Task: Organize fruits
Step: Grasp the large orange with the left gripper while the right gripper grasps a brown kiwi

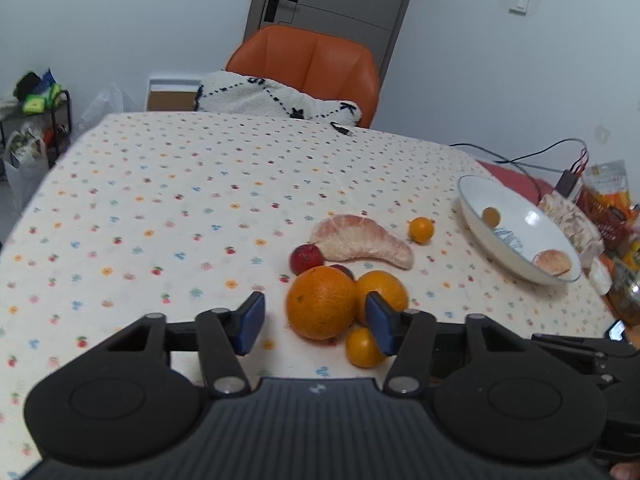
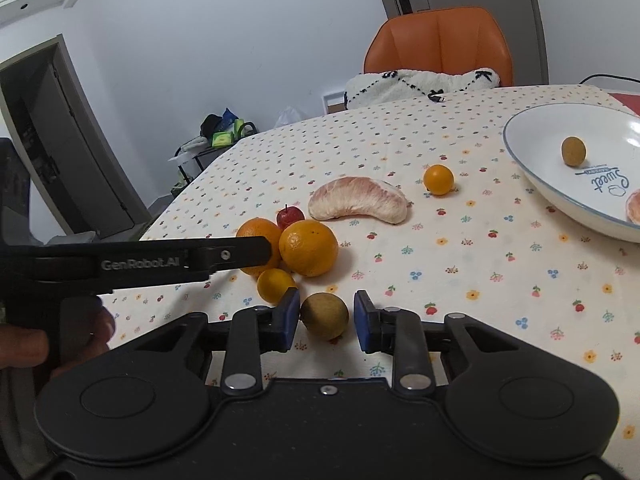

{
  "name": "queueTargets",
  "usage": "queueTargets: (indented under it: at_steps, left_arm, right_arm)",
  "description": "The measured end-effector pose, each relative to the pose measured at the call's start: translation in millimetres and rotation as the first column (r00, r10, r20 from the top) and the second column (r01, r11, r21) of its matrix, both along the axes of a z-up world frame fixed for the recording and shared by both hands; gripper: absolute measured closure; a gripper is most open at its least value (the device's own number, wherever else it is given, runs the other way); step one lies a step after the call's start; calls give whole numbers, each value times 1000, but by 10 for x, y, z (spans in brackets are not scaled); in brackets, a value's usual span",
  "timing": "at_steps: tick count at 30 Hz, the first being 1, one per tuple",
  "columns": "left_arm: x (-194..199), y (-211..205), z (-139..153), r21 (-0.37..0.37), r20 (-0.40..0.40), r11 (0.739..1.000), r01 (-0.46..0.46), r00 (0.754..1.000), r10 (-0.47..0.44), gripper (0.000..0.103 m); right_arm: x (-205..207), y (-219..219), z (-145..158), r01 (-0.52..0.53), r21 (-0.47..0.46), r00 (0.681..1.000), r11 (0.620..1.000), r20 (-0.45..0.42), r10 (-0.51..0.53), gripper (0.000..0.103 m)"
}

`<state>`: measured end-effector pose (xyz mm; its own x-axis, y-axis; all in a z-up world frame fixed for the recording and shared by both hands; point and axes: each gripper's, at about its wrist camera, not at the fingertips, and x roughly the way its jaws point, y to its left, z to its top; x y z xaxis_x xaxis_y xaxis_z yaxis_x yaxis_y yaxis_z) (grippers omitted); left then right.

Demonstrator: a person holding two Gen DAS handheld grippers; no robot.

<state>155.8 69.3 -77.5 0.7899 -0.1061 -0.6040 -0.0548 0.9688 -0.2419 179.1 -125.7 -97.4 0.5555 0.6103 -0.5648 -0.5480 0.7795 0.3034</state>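
Left wrist view: left gripper [image 1: 315,322] hovers over the tablecloth [image 1: 160,200] with its blue pads spread wide around nothing; a large orange [image 1: 322,302] sits between and just beyond them.
Right wrist view: right gripper [image 2: 326,320] low over the cloth, jaws parted, a brownish-green round fruit [image 2: 325,316] between the pads; the left pad is at its skin, the right pad stands clear, so no grip is shown.
Hidden or cut off: a second orange [image 1: 386,288] is partly covered by the left gripper's right pad; a small orange fruit [image 1: 362,346] is clipped by the same pad. A dark red fruit behind the large orange shows only a sliver. The bowl [image 2: 532,176] is cut by the right edge of the right wrist view, and a peeled citrus piece [image 1: 554,262] inside it is half seen.
Hard to make out: packets and clutter at the far right table edge are blurred.
Fruit cluster: two oranges touching, a small red apple-like fruit [image 2: 290,216] behind them, the small orange fruit in front.
Pomelo segment [image 2: 358,200]: pale pink, curved, lying beyond the cluster.
Kumquat [image 2: 439,179]: alone, between segment and bowl.
Bowl contents: one small brownish round fruit [image 2: 573,151], the citrus piece.
Background: orange chair [image 1: 308,62].
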Motion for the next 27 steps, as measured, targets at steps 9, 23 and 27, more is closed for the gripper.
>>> queueTargets:
  at_steps: [9, 23, 27]
  left_arm:
    - [16, -24, -10, -20, 8, 1000, -6, 1000, 6, 64]
    - [15, -293, 275, 10, 74, 999, 45, 996, -46, 64]
    - [81, -411, 297, 18, 66, 997, 75, 995, -76, 64]
  right_arm:
    - [-15, -82, 16, 28, -4, 999, 1000, 16, -28, 78]
    - [60, -419, 75, 124, 20, 991, 992, 44, -124, 78]
    - [84, -550, 131, 158, 29, 985, 987, 60, -159, 78]
